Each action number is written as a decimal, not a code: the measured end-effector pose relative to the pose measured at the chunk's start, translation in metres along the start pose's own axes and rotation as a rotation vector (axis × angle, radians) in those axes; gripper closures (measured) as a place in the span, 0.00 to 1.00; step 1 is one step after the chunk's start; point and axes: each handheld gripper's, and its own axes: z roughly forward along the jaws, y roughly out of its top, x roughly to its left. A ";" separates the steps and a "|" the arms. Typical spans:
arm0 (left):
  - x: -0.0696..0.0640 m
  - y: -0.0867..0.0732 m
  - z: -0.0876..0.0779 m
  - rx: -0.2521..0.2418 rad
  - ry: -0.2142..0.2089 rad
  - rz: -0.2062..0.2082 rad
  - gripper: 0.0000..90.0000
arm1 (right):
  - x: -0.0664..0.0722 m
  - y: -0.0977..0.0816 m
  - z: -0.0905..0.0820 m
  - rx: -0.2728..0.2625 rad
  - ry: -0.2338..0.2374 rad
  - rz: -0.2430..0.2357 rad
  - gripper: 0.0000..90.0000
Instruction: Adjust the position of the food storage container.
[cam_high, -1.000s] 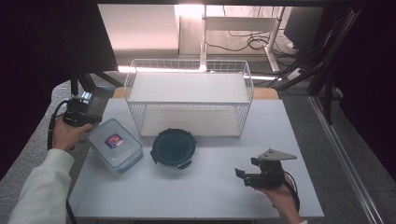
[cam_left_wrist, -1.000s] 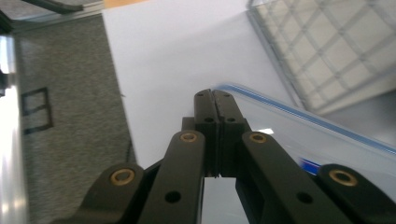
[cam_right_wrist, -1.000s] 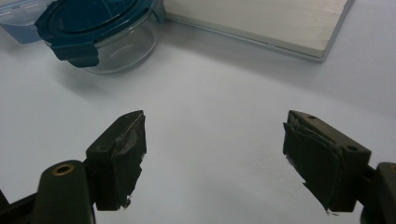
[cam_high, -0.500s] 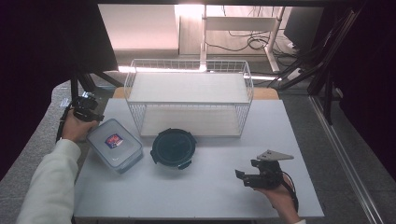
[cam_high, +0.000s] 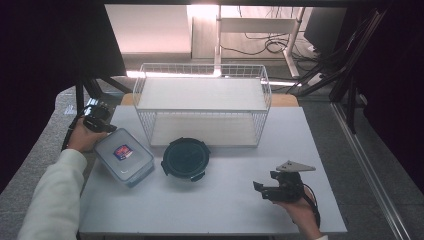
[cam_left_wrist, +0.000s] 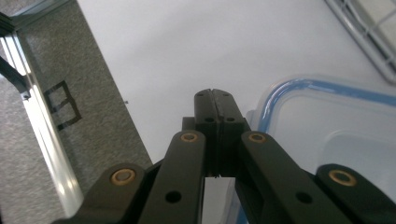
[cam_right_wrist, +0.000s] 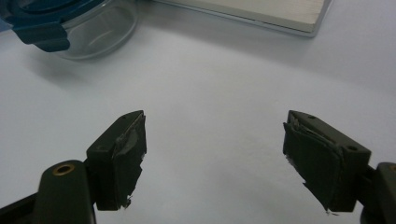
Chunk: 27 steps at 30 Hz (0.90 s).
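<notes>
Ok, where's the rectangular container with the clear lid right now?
In the high view the rectangular container sits at the table's left side, just left of the round dark-lidded container and in front of the wire rack, with the shut left gripper at its far-left corner.

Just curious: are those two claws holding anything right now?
No. The left gripper is shut on nothing beside the box; the right gripper is open over bare table.
</notes>
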 end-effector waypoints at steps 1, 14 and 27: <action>-0.004 0.001 0.002 0.007 -0.009 0.026 1.00 | 0.000 0.000 0.001 0.003 -0.002 0.001 0.24; -0.021 0.001 0.002 -0.009 -0.046 0.084 1.00 | -0.001 -0.001 0.000 0.005 -0.008 0.004 0.24; -0.045 -0.003 -0.001 -0.008 -0.101 0.145 1.00 | -0.002 -0.001 -0.003 -0.001 -0.010 0.006 0.24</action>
